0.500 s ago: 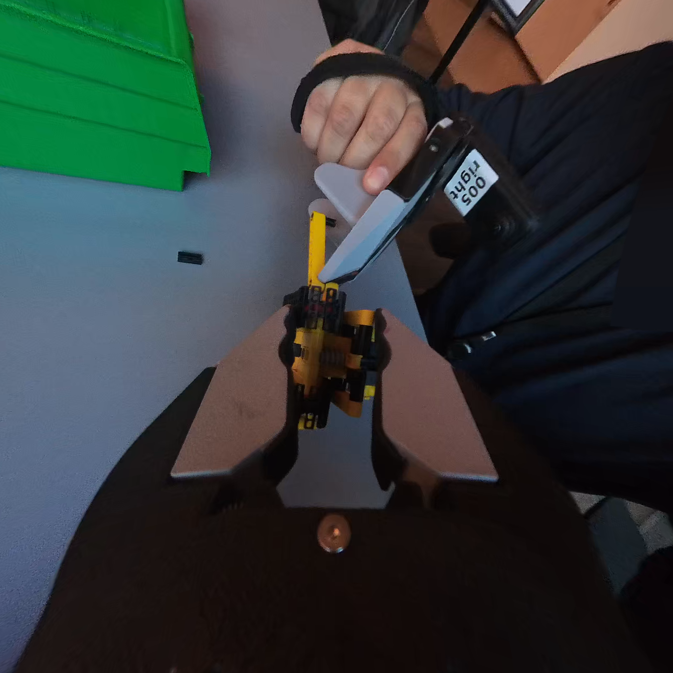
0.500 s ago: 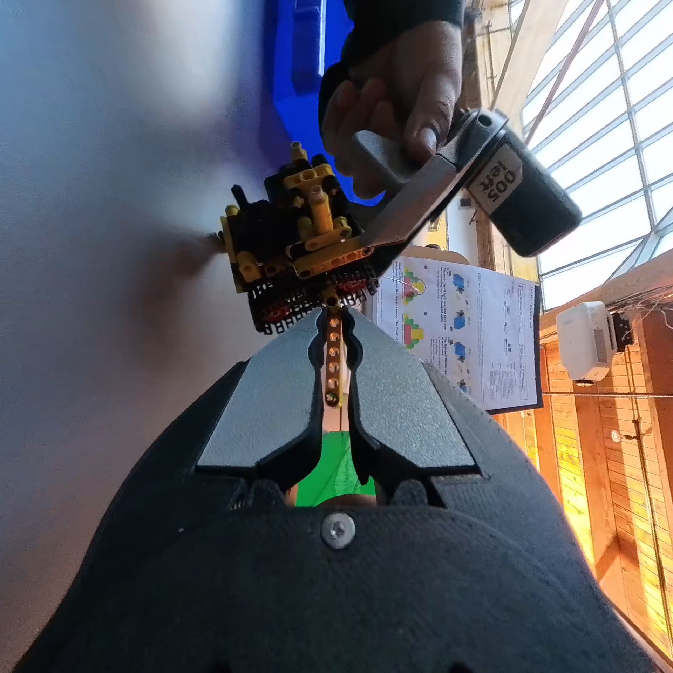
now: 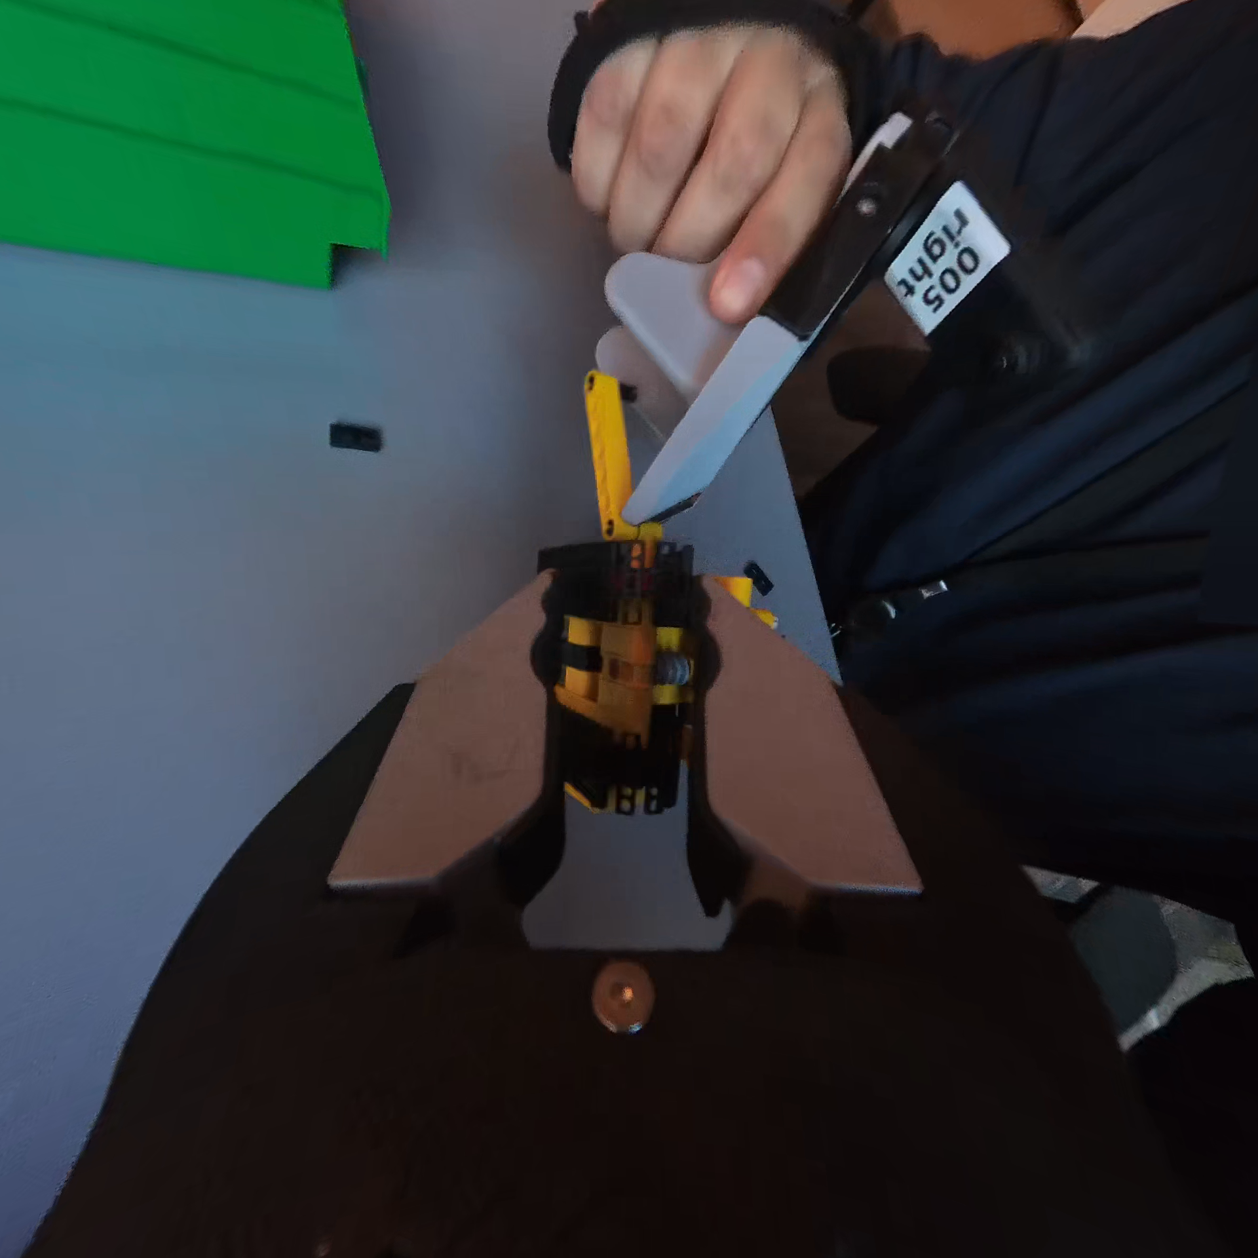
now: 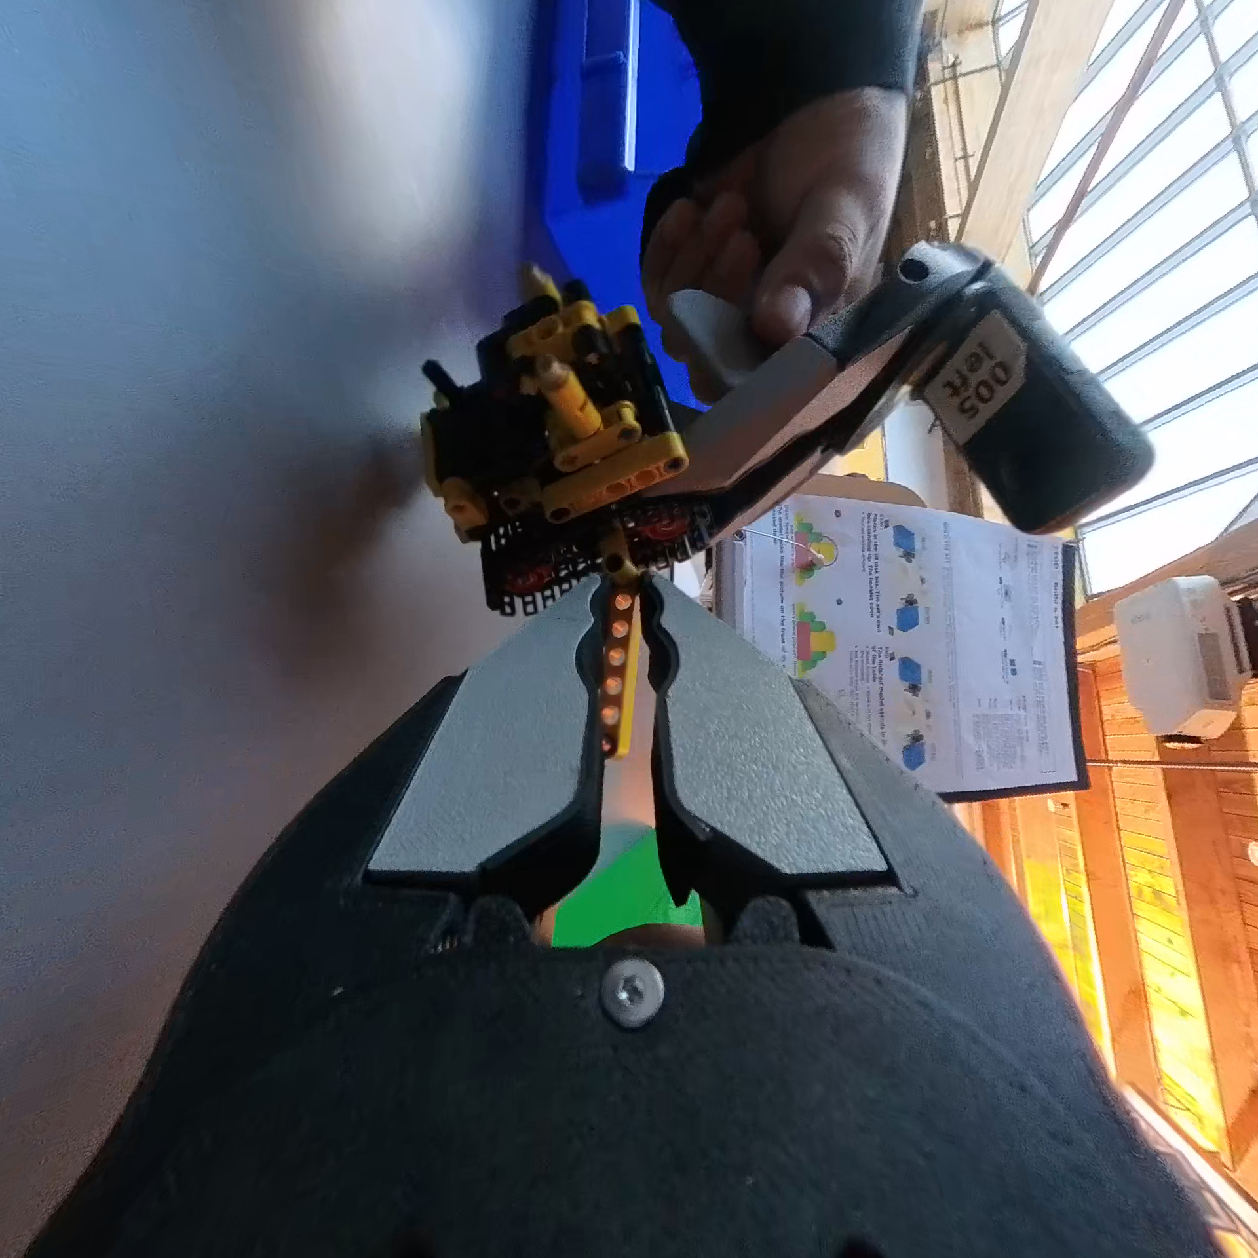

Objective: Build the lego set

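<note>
— While the black-and-yellow model (image 3: 623,681) is clamped by the left gripper (image 3: 623,653), where is the yellow beam (image 4: 619,670) held?

— Pinched in the right gripper (image 4: 623,653), at the model's 6 o'clock edge. Beam and socket should be kept aligned, then pressed straight, without twisting.

Grey table (image 3: 204,613). A green bin (image 3: 170,136) rests on it. A small black piece (image 3: 355,436) lies apart.
</note>
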Demonstrator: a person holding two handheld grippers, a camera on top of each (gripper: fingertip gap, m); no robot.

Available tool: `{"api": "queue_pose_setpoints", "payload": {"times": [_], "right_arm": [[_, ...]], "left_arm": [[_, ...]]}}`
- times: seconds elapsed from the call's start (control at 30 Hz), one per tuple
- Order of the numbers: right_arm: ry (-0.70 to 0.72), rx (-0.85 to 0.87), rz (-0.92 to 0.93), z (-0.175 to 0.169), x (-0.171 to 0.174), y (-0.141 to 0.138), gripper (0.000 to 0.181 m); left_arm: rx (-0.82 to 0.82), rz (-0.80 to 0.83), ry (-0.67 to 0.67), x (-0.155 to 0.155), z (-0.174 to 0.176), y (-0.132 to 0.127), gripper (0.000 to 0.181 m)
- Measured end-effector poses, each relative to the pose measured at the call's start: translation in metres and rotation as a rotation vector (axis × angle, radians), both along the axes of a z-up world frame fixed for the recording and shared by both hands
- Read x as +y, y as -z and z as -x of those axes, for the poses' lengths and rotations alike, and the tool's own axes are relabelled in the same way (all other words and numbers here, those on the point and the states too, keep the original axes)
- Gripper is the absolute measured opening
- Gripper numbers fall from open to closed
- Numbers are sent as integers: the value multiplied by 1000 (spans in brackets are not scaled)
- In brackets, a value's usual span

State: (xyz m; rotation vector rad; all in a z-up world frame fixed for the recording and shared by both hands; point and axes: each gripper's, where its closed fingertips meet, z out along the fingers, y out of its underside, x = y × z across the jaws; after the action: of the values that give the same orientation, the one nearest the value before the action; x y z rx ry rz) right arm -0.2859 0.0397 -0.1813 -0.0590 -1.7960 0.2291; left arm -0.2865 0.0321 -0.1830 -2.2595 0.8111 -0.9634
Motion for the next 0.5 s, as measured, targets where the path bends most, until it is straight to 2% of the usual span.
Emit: {"api": "queue_pose_setpoints", "payload": {"times": [0.13,0.27,0.37,0.5], "right_arm": [[20,-33,1,0,3,6,5],[7,-127,-42,-1,-2,30,9],[89,-85,-99,9,2,35,9],[198,-64,-47,18,4,36,9]], "left_arm": [[83,-49,16,3,-2,1,23],[154,1,18,1,-8,19,22],[153,17,-20,4,-1,22,22],[93,45,-81,5,9,21,22]]}}
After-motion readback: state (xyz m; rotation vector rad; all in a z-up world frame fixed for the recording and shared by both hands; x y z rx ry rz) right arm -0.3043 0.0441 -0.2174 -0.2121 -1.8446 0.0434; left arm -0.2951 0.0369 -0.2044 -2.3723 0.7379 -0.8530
